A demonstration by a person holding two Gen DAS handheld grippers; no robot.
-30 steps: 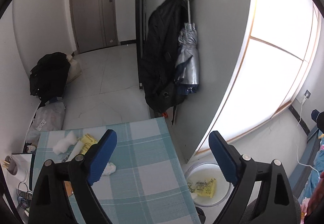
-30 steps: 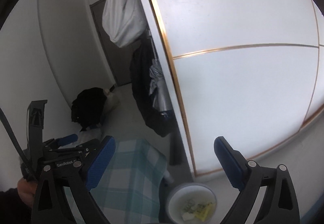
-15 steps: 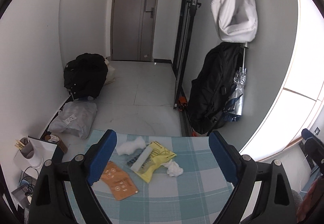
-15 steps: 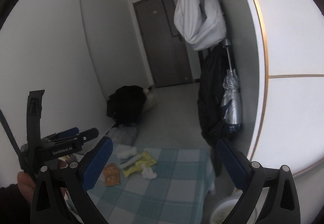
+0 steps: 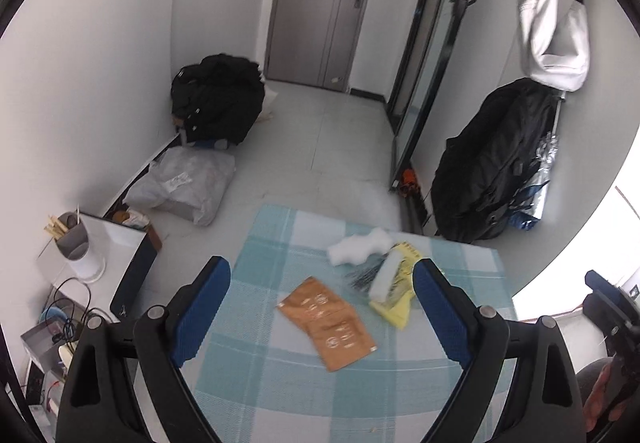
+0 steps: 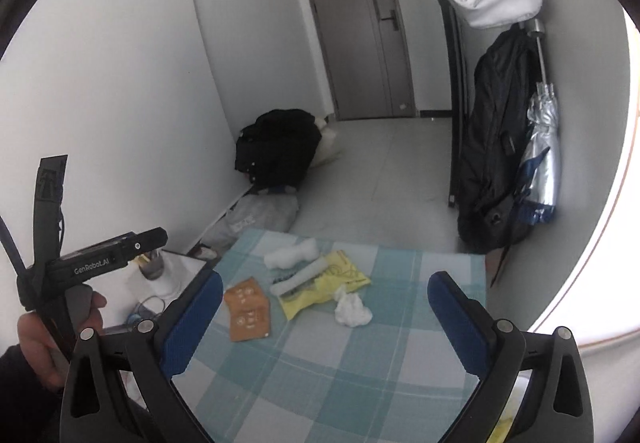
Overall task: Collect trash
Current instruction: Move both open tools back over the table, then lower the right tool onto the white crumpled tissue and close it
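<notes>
Both claws are held wide open above the checked tablecloth (image 6: 352, 375), and nothing is gripped by the left gripper (image 5: 322, 313) or the right gripper (image 6: 324, 317). The trash is gathered near the table's far end: an orange packet (image 5: 328, 323), a yellow wrapper (image 6: 324, 283) under a white stick-like piece (image 6: 298, 277) (its kind cannot be told), a white wad (image 5: 360, 246), and a crumpled tissue (image 6: 352, 309).

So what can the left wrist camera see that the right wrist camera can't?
Only the left wrist view shows the open left gripper from behind.

Only the right wrist view shows the crumpled tissue, the hand holding the left gripper, and the open right gripper.

Both show the checked tablecloth, orange packets, yellow wrapper and white wad.
</notes>
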